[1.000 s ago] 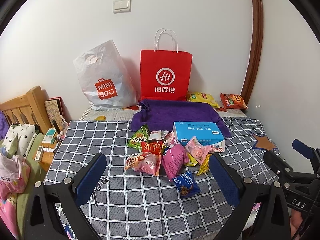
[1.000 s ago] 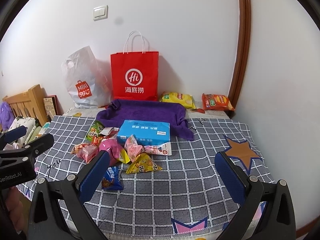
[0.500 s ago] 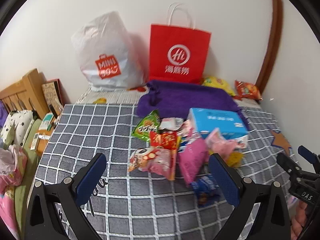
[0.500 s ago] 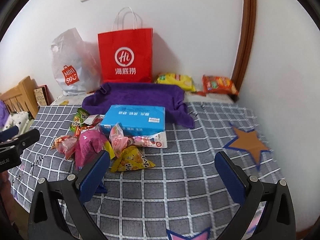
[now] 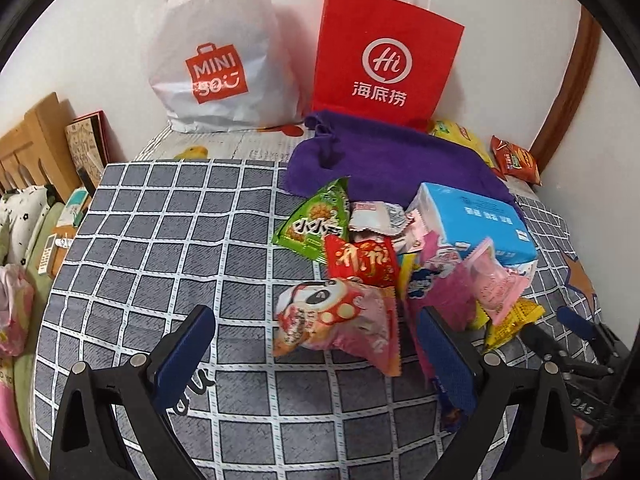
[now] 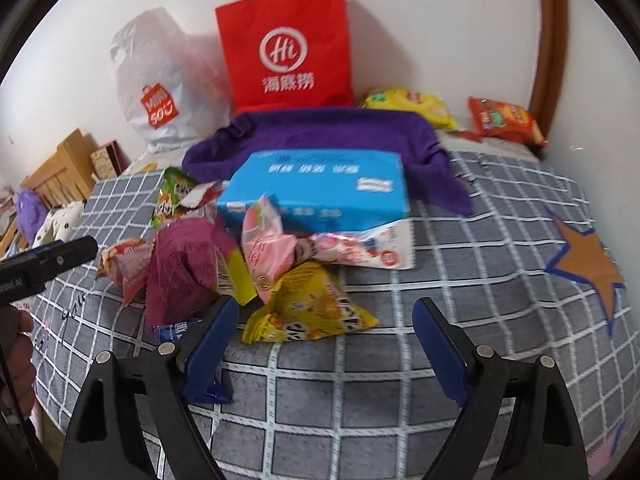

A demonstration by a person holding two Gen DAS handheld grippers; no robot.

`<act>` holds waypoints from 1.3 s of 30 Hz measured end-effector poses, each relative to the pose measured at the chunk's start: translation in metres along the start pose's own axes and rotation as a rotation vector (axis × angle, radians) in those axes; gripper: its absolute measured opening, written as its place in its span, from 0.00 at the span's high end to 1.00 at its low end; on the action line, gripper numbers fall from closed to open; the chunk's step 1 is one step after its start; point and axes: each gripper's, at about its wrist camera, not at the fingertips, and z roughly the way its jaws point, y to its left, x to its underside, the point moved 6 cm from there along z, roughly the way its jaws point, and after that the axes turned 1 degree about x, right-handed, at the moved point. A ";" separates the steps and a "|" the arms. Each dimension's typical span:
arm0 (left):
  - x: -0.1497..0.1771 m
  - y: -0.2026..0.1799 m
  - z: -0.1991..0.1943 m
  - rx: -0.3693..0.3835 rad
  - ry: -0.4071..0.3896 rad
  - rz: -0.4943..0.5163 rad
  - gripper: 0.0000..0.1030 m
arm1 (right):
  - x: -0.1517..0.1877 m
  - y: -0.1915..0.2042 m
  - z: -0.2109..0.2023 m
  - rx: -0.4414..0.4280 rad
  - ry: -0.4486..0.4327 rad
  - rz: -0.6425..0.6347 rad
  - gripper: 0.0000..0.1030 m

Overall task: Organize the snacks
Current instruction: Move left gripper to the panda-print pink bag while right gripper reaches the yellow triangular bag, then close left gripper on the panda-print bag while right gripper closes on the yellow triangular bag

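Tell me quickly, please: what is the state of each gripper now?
Left gripper: open, holding nothing, above the pink panda snack packet.
Right gripper: open, holding nothing, near the yellow snack packet.

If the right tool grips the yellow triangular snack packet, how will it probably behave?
The yellow packet looks puffed with air, so it is likely light and would squash under the pads. Its glossy film may slip. It lies partly under the pink packet, which may shift.

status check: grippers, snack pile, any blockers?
Left gripper open, over pink panda packet. Right gripper open, at yellow packet. Nothing gripped. Blue box sits on pile's back edge.
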 end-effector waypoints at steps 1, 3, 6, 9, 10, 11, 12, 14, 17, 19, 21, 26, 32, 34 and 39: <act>0.000 0.002 0.001 0.000 0.000 0.001 0.03 | 0.001 0.002 0.005 0.001 0.009 -0.006 0.14; 0.000 0.007 0.005 -0.008 0.006 0.001 0.03 | 0.002 0.004 0.017 0.005 0.027 -0.013 0.19; 0.003 0.013 0.011 -0.008 0.018 -0.005 0.03 | 0.006 0.002 0.032 -0.005 0.057 -0.011 0.21; 0.005 0.013 0.018 0.005 0.030 0.002 0.03 | 0.007 0.000 0.039 -0.010 0.061 -0.015 0.25; 0.005 0.012 0.020 0.011 0.033 0.009 0.03 | 0.007 0.001 0.040 -0.017 0.063 -0.024 0.29; 0.005 0.009 0.023 0.016 0.036 0.018 0.03 | 0.006 0.002 0.041 -0.026 0.066 -0.033 0.33; 0.004 0.006 0.025 0.018 0.043 0.023 0.03 | 0.007 0.003 0.041 -0.033 0.070 -0.047 0.35; 0.004 0.000 0.032 0.019 0.059 0.038 0.03 | 0.008 0.002 0.039 -0.033 0.066 -0.063 0.38; 0.005 -0.006 0.045 0.003 0.086 0.052 0.03 | 0.010 -0.004 0.031 -0.027 0.061 -0.078 0.45; 0.007 -0.010 0.054 0.005 0.103 0.057 0.03 | 0.011 -0.011 0.027 -0.016 0.059 -0.082 0.49; 0.009 -0.014 0.060 0.004 0.112 0.066 0.04 | 0.014 -0.018 0.024 -0.007 0.057 -0.080 0.49; 0.013 -0.016 0.069 -0.013 0.120 0.065 0.14 | 0.018 -0.028 0.032 -0.007 0.050 -0.046 0.48; 0.015 -0.014 0.069 0.030 0.131 0.055 0.42 | 0.021 -0.028 0.041 0.039 0.048 -0.059 0.62; 0.014 -0.013 0.067 0.043 0.124 0.059 0.44 | 0.020 -0.028 0.039 0.032 0.038 -0.061 0.63; 0.014 -0.009 0.059 0.061 0.112 0.054 0.47 | 0.019 -0.028 0.035 0.042 0.025 -0.073 0.65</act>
